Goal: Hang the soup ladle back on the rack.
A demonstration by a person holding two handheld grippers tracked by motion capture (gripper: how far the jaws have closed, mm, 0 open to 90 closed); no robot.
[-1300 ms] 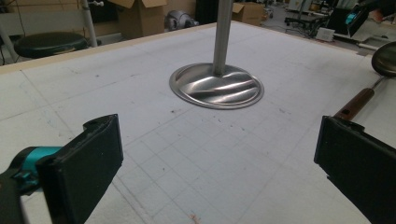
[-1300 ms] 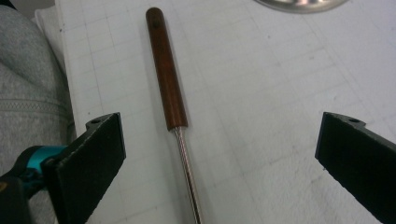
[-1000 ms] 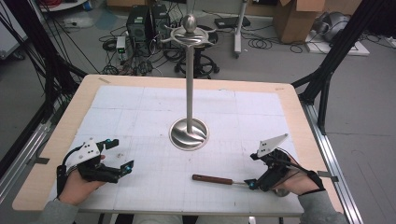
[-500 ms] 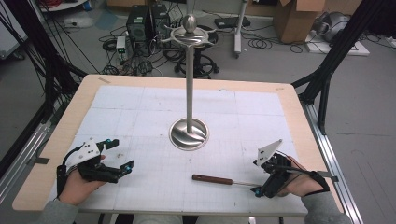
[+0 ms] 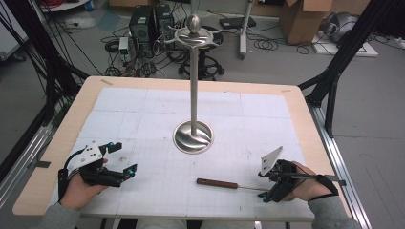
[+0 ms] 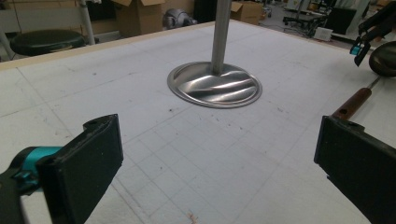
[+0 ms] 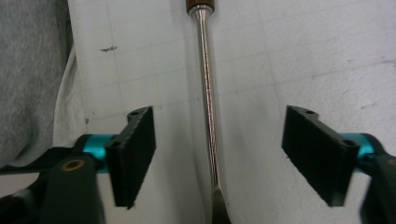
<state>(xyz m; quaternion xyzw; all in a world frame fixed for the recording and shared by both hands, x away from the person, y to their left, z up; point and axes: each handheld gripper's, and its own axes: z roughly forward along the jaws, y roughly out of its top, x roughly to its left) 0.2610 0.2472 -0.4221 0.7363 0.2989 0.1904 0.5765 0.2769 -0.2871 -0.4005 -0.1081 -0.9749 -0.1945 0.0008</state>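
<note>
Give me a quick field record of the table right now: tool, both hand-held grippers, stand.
tool: wood-handled tool with a thin metal shaft, flat on the white mat
right hand-held gripper: jaws have just been closing, shaft between them, pads not touching it
left hand-held gripper: open, nothing between the jaws
metal stand: upright at mat centre, apart from the tool

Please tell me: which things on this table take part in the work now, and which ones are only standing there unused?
In the work:
- right gripper, jaws open around the shaft, just been closing, pads not yet on it
- wooden-handled utensil, lying flat on the table

Standing by:
- metal stand, upright in the middle, apart from the utensil
- left gripper, open, nothing between its jaws
</note>
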